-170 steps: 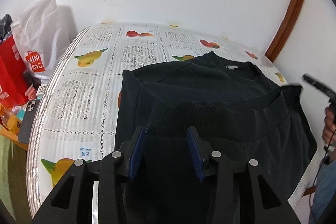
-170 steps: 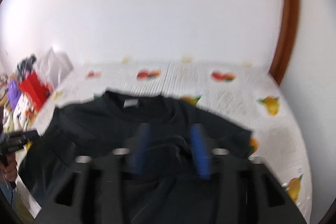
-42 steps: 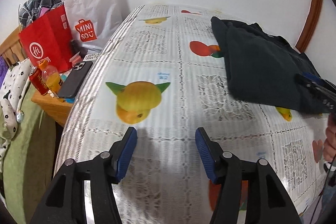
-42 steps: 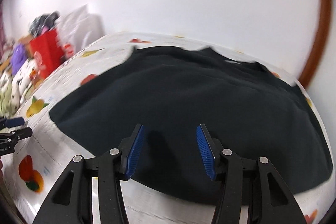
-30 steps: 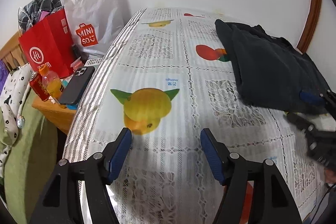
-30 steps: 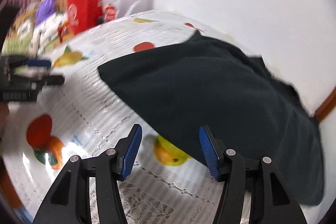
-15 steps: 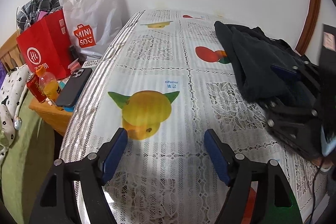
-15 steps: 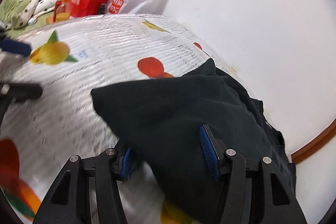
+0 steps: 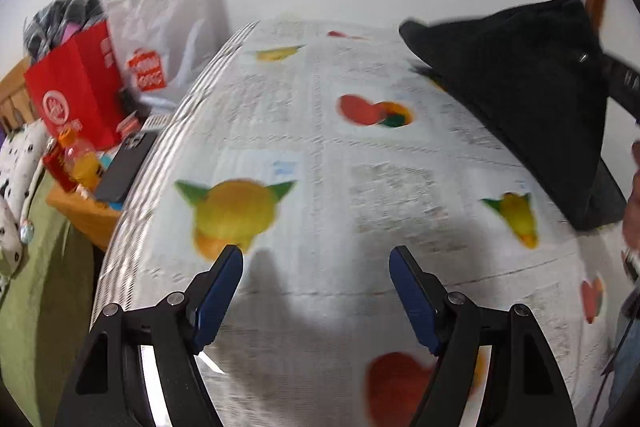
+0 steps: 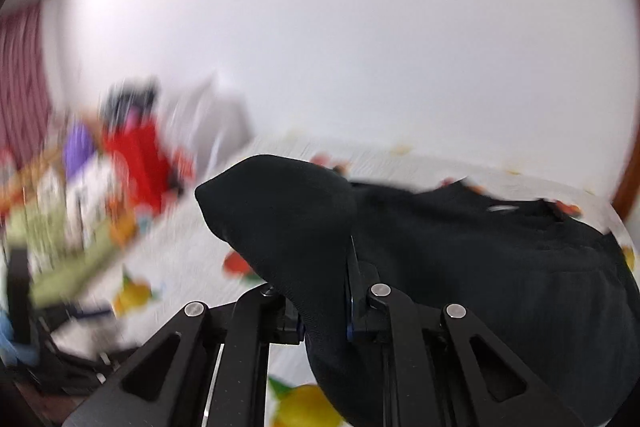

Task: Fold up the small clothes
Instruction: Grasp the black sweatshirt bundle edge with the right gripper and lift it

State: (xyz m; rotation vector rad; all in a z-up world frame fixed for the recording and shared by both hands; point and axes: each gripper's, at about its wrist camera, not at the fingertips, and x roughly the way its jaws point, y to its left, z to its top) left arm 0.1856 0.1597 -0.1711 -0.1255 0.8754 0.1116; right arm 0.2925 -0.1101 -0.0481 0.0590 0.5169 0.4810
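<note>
A black folded garment (image 10: 480, 267) lies on the table with the fruit-print lace cloth (image 9: 320, 155). My right gripper (image 10: 324, 323) is shut on the garment's near left corner and lifts it, so the cloth bulges up above the jaws. In the left wrist view the garment (image 9: 532, 99) hangs raised at the far right. My left gripper (image 9: 316, 291) is open and empty, low over the bare cloth near the front edge, well left of the garment.
A red paper bag (image 9: 76, 83) and a white shopping bag (image 9: 168, 43) stand past the table's left edge, with a phone (image 9: 128, 163) and bottles on a low wooden stand. A white wall rises behind the table. The person's hand (image 9: 632, 203) shows at the right.
My right gripper has closed on the garment's corner and raised it off the table. My left gripper has opened a little wider and stayed over the bare cloth.
</note>
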